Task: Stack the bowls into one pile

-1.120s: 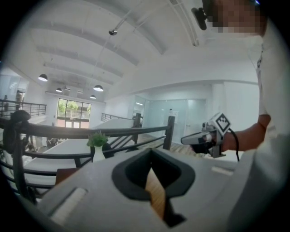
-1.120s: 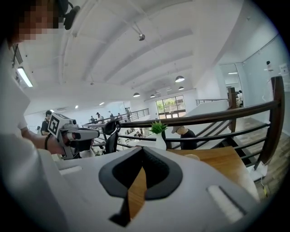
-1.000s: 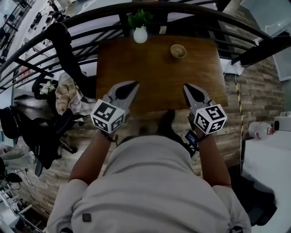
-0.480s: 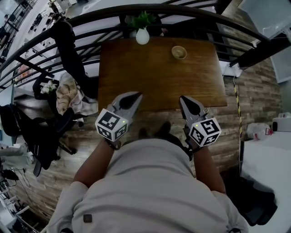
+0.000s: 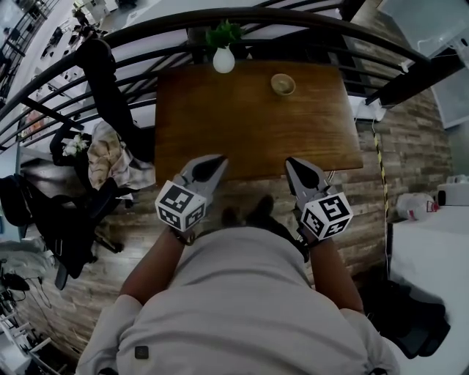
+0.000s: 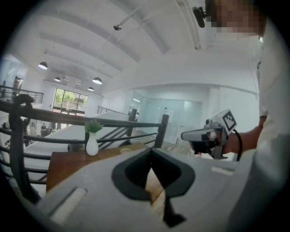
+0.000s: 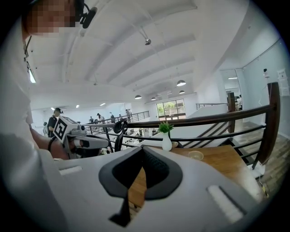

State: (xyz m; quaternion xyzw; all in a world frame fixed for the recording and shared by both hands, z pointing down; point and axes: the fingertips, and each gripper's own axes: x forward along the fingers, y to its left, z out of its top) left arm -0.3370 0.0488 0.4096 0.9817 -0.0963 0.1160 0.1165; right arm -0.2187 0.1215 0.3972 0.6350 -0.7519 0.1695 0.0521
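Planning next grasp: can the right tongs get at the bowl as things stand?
Probably yes. Bare table lies between the right tongs and the bowl; the vase stands off to the left. The tongs are shut and need opening first.

We take this for a mezzanine in a large open-plan office. Along the far edge of the wooden table [image 5: 249,124] runs a dark curved railing [image 5: 242,16], and beyond it lies a lower hall with people [image 7: 97,119]. Above the table hang pendant lamps [image 6: 97,80] under a white beamed ceiling [image 7: 149,59]. Past its right side stand glass-walled rooms [image 6: 156,120]. To its left is a clothes-draped office chair [image 5: 77,220].
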